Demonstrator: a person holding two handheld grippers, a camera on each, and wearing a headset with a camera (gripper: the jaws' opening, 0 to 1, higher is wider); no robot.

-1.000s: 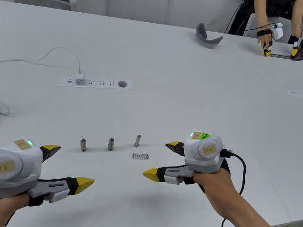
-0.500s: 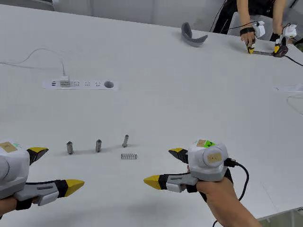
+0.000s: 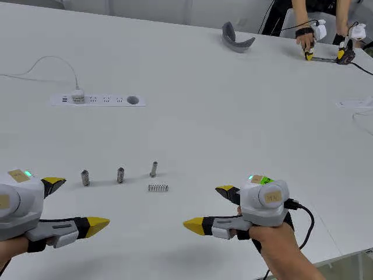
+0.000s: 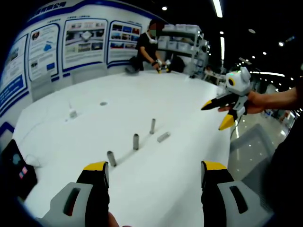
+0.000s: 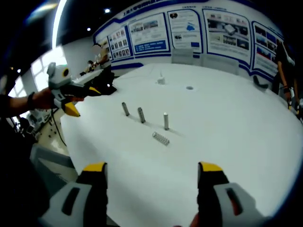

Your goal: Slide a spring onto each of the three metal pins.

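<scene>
low at the near edge of the white table, the right gripper hangs with its yellow-tipped jaws spread wide and nothing between them; the left gripper hovers opposite, equally agape and empty. between them and a little beyond lies the loose spring, on its side, just in front of the rightmost pin, near it but apart. the middle pin and the left pin stand in the same row, all three upright

risks, as i judge them: the spring is small and round, so a jaw meeting it flat may roll it or flick it away across the smooth table; pinched too hard or off-centre, it could squirt out or bend. the pins look free-standing, so a nudge from a jaw tip, or a spring lowered off-axis, may topple one, and a falling pin could knock its neighbour. with both grippers closing on so tight a spot, their tips may also collide

hard to make out: the middle and left pins look ribbed, as if already wearing springs, but they are too small to be sure. whether the pins sit in holes or merely stand on the surface i cannot tell. the left gripper's body is cut off at the edge of the head view. far off, a power strip and a grey curved object lie well apart from the work
</scene>
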